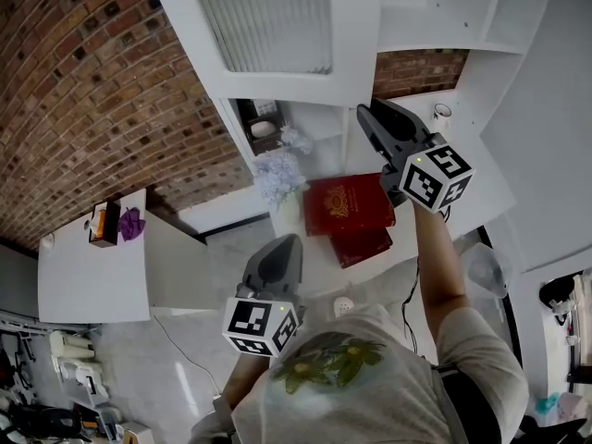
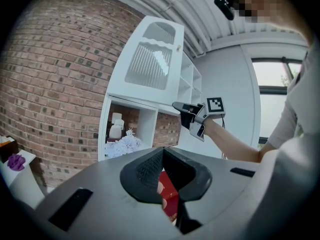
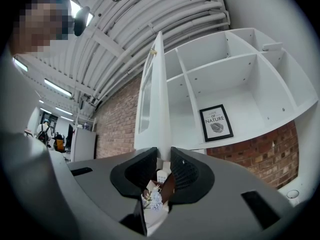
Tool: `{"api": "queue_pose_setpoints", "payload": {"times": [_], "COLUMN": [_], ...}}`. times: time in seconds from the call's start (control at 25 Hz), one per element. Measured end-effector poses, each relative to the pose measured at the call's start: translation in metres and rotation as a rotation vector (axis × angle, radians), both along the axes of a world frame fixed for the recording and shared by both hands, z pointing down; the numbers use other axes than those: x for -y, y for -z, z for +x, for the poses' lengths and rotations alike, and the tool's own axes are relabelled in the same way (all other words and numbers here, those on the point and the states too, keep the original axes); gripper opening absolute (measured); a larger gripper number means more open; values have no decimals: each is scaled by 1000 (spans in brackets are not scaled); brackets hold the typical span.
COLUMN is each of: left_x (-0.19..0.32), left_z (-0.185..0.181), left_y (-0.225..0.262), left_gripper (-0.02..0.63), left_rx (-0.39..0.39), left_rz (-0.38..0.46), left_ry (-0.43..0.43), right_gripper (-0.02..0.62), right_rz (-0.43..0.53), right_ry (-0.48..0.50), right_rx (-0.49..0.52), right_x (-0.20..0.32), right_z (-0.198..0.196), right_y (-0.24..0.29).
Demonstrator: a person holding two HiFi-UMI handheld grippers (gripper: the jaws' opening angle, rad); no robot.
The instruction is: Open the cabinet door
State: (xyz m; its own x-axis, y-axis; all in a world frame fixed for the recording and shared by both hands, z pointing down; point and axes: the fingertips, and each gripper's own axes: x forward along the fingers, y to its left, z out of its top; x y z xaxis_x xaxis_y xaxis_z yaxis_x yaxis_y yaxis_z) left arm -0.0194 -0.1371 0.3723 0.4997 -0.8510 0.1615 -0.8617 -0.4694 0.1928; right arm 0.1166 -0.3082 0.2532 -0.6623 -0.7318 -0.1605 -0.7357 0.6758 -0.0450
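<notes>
Overhead, the right gripper [image 3: 164,160] clamps its jaws on the edge of the white cabinet door [image 3: 159,109], while the left gripper [image 2: 162,153] hangs lower, jaws together and empty

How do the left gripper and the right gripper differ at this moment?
The right gripper is raised to the cabinet door, its jaws closed on the door's lower edge; the left gripper is held low, apart from the door. The right gripper grips the door; the left gripper's jaws meet on nothing. Both carry a marker cube.
</notes>
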Motion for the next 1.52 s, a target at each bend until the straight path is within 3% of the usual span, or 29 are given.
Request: {"api": "queue_pose_setpoints", "payload": {"times": [0.6, 1.52], "left_x": [-24, -51], "left_z": [-23, -50], "left_y": [3, -5], "left_gripper": [11, 11], "left_rx": [-27, -29], "left_rz": [7, -23], "left_ry": [10, 27], "right_gripper": [83, 71], "right_rz": [16, 94], "right_ry": [-24, 109], "right_rx": [-1, -38], "right_x": [-47, -120], "right_z": [-15, -66], "right_y": [1, 2]}}
